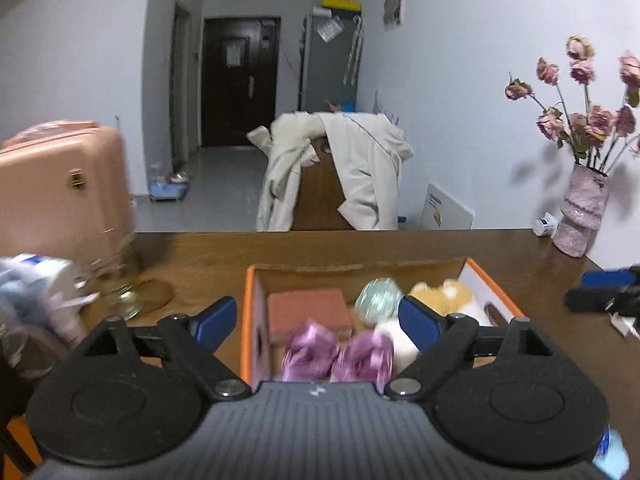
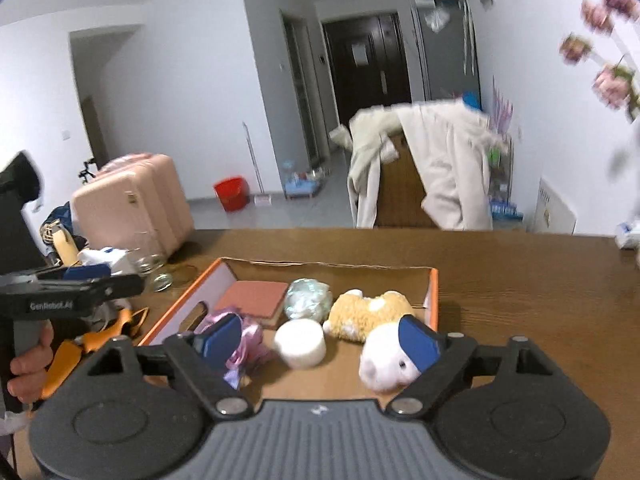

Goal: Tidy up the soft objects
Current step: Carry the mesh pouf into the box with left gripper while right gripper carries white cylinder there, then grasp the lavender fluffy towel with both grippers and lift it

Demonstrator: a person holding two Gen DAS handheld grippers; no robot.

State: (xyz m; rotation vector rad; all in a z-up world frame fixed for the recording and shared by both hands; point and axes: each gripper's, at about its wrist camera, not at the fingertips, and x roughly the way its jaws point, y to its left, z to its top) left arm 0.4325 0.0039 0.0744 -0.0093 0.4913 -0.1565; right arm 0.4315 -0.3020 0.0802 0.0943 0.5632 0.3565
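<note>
Right wrist view: right gripper [image 2: 320, 340] stands wide open over the near part of the cardboard box [image 2: 434, 292]; nothing between its blue pads.
Left wrist view: left gripper [image 1: 316, 320] likewise spread wide and empty, above the box's near left end.
Near contents: purple satin cloth [image 2: 240, 344] at near left, white plush toy [image 2: 384, 360] at near right, white round sponge [image 2: 300, 342] between them.
Far contents: pink flat sponge block [image 2: 256, 298], pale green crinkled ball [image 2: 308, 300], tan plush toy [image 2: 368, 312] in a row from left to right.
Step in hand: judged a release just completed; all soft items visible lie inside the box.
Outside the box: orange item [image 2: 72, 356] on the table [image 2: 520, 280] at near left; nature unclear.
Next move: judged to call for checking the table for remaining soft items, then a fresh approach with fingers open.
</note>
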